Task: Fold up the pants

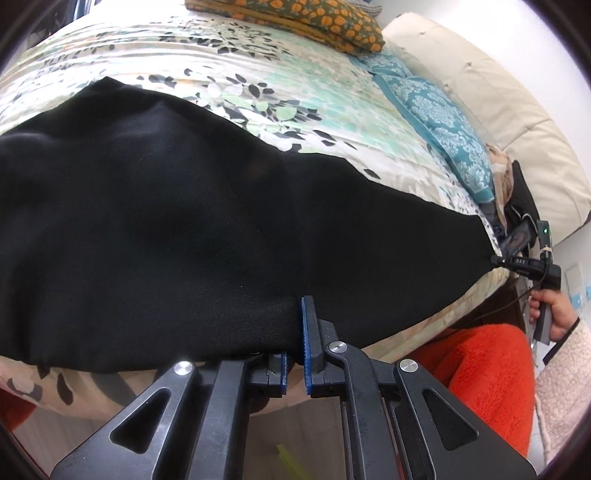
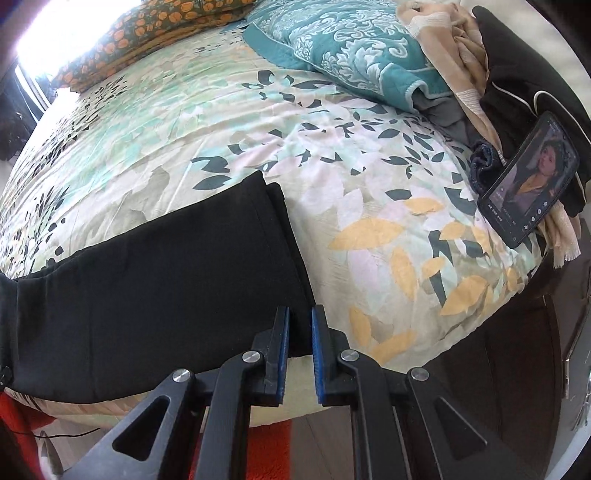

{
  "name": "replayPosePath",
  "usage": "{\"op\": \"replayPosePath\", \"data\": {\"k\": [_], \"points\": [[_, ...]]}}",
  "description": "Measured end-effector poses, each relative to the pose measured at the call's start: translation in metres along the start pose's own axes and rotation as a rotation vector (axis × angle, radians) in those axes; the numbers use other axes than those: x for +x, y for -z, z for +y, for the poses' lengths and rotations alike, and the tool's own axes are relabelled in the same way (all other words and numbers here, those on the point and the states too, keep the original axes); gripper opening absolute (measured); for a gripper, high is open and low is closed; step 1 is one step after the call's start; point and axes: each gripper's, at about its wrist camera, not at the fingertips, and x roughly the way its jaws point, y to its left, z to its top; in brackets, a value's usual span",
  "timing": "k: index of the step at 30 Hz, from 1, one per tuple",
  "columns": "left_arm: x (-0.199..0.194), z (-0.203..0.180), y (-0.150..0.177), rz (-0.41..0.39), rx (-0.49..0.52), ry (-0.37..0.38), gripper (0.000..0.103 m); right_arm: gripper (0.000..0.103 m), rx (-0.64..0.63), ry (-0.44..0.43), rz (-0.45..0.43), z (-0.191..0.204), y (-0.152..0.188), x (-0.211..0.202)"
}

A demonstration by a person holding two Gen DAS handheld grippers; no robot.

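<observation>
Black pants (image 1: 177, 221) lie spread across the floral bedspread (image 1: 229, 74), reaching from the left to the bed's right edge. My left gripper (image 1: 295, 332) is shut on the pants' near edge; its left finger is hidden by the cloth. In the right wrist view the pants' leg end (image 2: 166, 277) lies at the near left, its hem by my right gripper (image 2: 300, 325). That gripper is shut on the hem corner at the bed's front edge. The right gripper also shows in the left wrist view (image 1: 498, 260), pinching the far end of the pants.
A teal patterned pillow (image 2: 351, 48), beige and black clothes (image 2: 517, 74) and a phone (image 2: 532, 177) with a lit screen lie at the bed's right. An orange floral pillow (image 1: 314, 18) lies at the far side. A red rug (image 1: 480, 376) covers the floor below.
</observation>
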Motion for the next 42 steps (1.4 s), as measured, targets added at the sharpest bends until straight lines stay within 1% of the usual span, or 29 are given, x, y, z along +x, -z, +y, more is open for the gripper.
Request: {"op": "replayPosePath", "data": {"k": [3, 5, 6, 7, 8, 9, 10, 11, 13, 14, 16, 18, 19, 20, 21, 23, 24, 26, 28, 29, 30, 32, 35, 36, 38, 39, 40, 41, 42], "points": [[0.002, 0.0, 0.001, 0.013, 0.011, -0.006, 0.005, 0.011, 0.039, -0.026, 0.004, -0.004, 0.002, 0.006], [0.005, 0.0, 0.002, 0.043, 0.016, -0.017, 0.008, 0.013, 0.061, -0.038, 0.002, -0.008, 0.003, 0.01], [0.005, 0.0, 0.003, 0.063, 0.019, -0.014, 0.011, 0.013, 0.072, -0.039, -0.004, -0.009, 0.004, 0.01], [0.003, 0.001, 0.006, 0.082, 0.025, -0.009, 0.018, 0.018, 0.082, -0.048, -0.014, -0.01, 0.005, 0.008], [-0.002, 0.002, 0.008, 0.099, 0.034, -0.007, 0.022, 0.033, 0.09, -0.041, -0.017, -0.011, 0.006, 0.007], [-0.009, 0.004, 0.011, 0.113, 0.043, -0.011, 0.037, 0.047, 0.093, -0.036, -0.022, -0.011, 0.008, 0.004], [-0.019, 0.006, 0.015, 0.119, 0.046, -0.014, 0.049, 0.069, 0.091, -0.033, -0.042, -0.01, 0.011, -0.002], [-0.032, 0.011, 0.019, 0.113, 0.043, -0.006, 0.051, 0.073, 0.084, -0.019, -0.07, -0.008, 0.014, -0.01], [-0.06, 0.031, 0.022, 0.088, 0.007, 0.018, 0.052, 0.073, 0.054, 0.033, -0.107, 0.001, 0.018, -0.025], [-0.073, 0.045, 0.02, 0.067, -0.027, 0.018, 0.052, 0.073, 0.039, 0.041, -0.127, 0.008, 0.019, -0.034], [-0.105, 0.087, 0.006, -0.016, -0.12, -0.01, 0.052, 0.073, 0.013, 0.027, -0.168, 0.03, 0.021, -0.051], [-0.139, 0.143, -0.014, -0.13, -0.227, -0.08, 0.055, 0.073, -0.019, -0.028, -0.193, 0.061, 0.022, -0.065], [-0.154, 0.172, -0.024, -0.178, -0.285, -0.138, 0.055, 0.073, -0.038, -0.069, -0.201, 0.081, 0.023, -0.071], [-0.168, 0.203, -0.035, -0.216, -0.346, -0.193, 0.055, 0.074, -0.064, -0.126, -0.203, 0.102, 0.025, -0.076], [-0.179, 0.23, -0.043, -0.229, -0.391, -0.218, 0.055, 0.075, -0.099, -0.195, -0.198, 0.127, 0.028, -0.08], [-0.194, 0.28, -0.057, -0.205, -0.46, -0.222, 0.055, 0.077, -0.19, -0.303, -0.177, 0.181, 0.041, -0.084], [-0.201, 0.302, -0.06, -0.196, -0.499, -0.198, 0.055, 0.077, -0.234, -0.334, -0.166, 0.206, 0.049, -0.084], [-0.209, 0.338, -0.059, -0.177, -0.555, -0.153, 0.056, 0.077, -0.299, -0.371, -0.15, 0.252, 0.067, -0.081], [-0.205, 0.357, -0.055, -0.098, -0.548, -0.146, 0.056, 0.077, -0.322, -0.408, -0.133, 0.285, 0.084, -0.074], [-0.2, 0.36, -0.052, -0.052, -0.52, -0.137, 0.056, 0.077, -0.32, -0.425, -0.118, 0.297, 0.091, -0.068], [-0.197, 0.363, -0.046, -0.027, -0.491, -0.146, 0.056, 0.077, -0.312, -0.444, -0.097, 0.307, 0.097, -0.063], [-0.191, 0.356, -0.037, -0.006, -0.438, -0.181, 0.056, 0.077, -0.302, -0.475, -0.06, 0.322, 0.108, -0.054], [-0.182, 0.345, -0.031, 0.031, -0.383, -0.172, 0.054, 0.077, -0.339, -0.475, -0.043, 0.338, 0.116, -0.053], [-0.18, 0.343, -0.031, 0.051, -0.36, -0.2, 0.054, 0.077, -0.355, -0.469, -0.046, 0.342, 0.118, -0.055], [-0.171, 0.339, -0.028, 0.103, -0.324, -0.303, 0.054, 0.077, -0.373, -0.466, -0.056, 0.345, 0.118, -0.059], [-0.168, 0.337, -0.027, 0.123, -0.315, -0.338, 0.054, 0.077, -0.377, -0.468, -0.061, 0.344, 0.117, -0.062], [-0.164, 0.336, -0.026, 0.137, -0.309, -0.338, 0.053, 0.077, -0.377, -0.468, -0.069, 0.342, 0.116, -0.065], [-0.161, 0.337, -0.023, 0.15, -0.306, -0.316, 0.051, 0.077, -0.374, -0.465, -0.078, 0.339, 0.114, -0.067], [-0.159, 0.336, -0.021, 0.156, -0.301, -0.294, 0.032, 0.078, -0.37, -0.461, -0.085, 0.337, 0.114, -0.067]]}}
